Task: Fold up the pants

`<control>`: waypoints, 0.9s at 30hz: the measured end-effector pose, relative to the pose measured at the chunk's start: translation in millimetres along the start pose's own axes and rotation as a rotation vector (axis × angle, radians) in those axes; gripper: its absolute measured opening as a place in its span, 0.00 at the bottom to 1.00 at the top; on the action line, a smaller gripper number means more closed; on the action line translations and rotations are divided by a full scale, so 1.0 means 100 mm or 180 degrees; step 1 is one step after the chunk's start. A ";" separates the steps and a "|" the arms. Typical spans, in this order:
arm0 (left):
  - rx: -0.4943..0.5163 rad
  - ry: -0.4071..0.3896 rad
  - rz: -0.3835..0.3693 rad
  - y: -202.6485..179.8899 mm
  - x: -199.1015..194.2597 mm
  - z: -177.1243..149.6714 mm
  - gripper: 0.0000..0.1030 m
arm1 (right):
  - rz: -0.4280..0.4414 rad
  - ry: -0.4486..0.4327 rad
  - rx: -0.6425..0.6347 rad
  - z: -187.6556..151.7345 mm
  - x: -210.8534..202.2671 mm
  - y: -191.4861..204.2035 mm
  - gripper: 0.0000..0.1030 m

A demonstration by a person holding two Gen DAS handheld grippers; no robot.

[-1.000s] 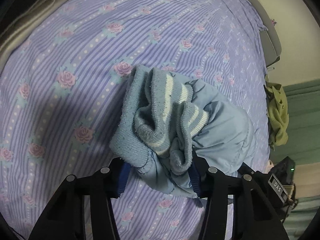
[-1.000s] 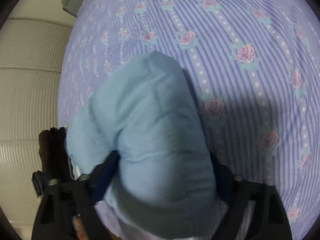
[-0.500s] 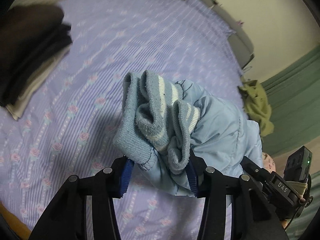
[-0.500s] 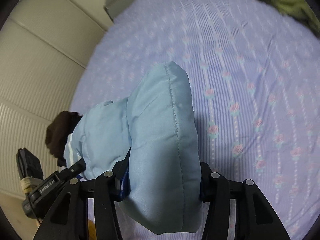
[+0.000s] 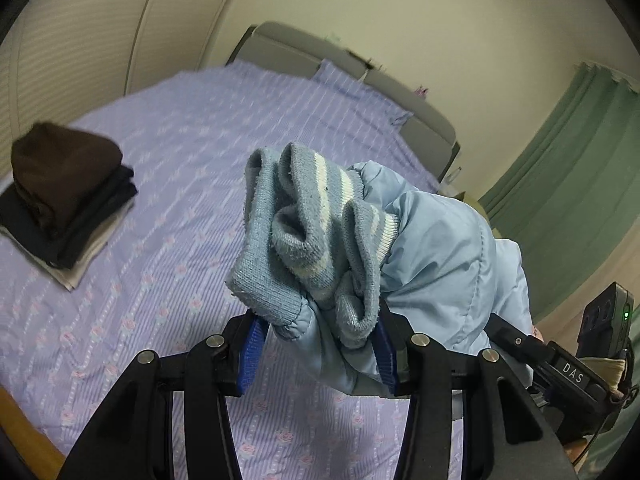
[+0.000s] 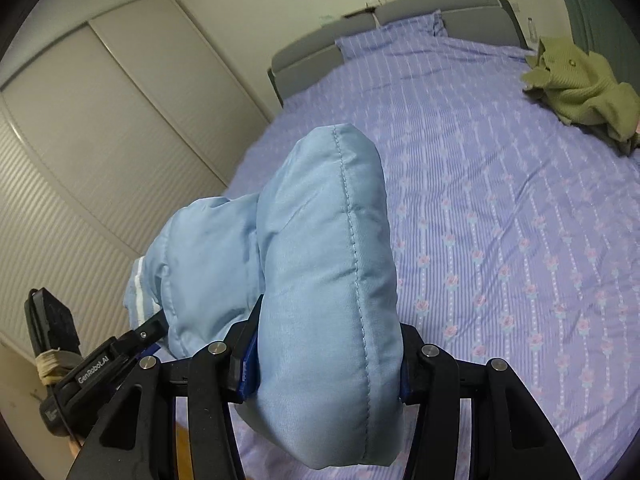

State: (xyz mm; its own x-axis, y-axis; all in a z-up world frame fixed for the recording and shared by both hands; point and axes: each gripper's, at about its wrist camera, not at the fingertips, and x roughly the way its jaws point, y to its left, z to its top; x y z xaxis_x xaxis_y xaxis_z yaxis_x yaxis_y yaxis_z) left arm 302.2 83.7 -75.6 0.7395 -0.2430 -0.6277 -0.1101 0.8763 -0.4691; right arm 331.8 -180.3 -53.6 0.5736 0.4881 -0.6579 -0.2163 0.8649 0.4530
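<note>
Light blue padded pants [image 5: 444,248] hang bunched between both grippers above the bed. My left gripper [image 5: 316,340] is shut on the end with the knitted, white-striped cuffs [image 5: 304,232]. My right gripper [image 6: 324,364] is shut on a thick folded, stitched part of the same pants [image 6: 324,264]. The right gripper also shows at the lower right of the left wrist view [image 5: 560,364]; the left gripper shows at the lower left of the right wrist view [image 6: 104,364]. The rest of the pants is hidden behind the folds.
The bed has a purple striped rose-print sheet [image 6: 500,184] and a grey headboard [image 6: 420,8]. A stack of folded dark clothes [image 5: 64,200] lies at the bed's left side. An olive green garment [image 6: 580,80] lies far right. Wardrobe doors [image 6: 100,128] stand left; green curtain [image 5: 580,160] right.
Both grippers have risen with the pants and tilted up, so the sheet has dropped away and the headboard, walls, wardrobe and clothes stack have come into view. Both holds are unchanged.
</note>
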 end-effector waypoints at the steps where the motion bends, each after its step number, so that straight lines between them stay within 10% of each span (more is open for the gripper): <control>1: 0.0018 -0.0041 -0.0003 -0.04 -0.06 0.00 0.45 | 0.0005 -0.0044 -0.0042 -0.01 -0.09 0.03 0.50; 15: 0.0036 -0.0500 -0.0108 0.32 -0.65 0.24 0.45 | 0.0127 -0.0425 -0.0397 0.02 -0.17 0.74 0.50; 27: 0.0037 -0.0406 -0.0039 1.86 -1.00 1.00 0.45 | 0.0195 -0.0351 -0.0277 -0.21 0.72 2.08 0.50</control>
State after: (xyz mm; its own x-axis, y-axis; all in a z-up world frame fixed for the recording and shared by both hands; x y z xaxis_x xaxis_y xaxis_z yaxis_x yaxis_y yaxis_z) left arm 274.1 312.2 -37.8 0.8193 -0.1994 -0.5376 -0.0934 0.8786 -0.4683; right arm 311.3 37.3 -19.5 0.6394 0.5286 -0.5583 -0.3185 0.8430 0.4334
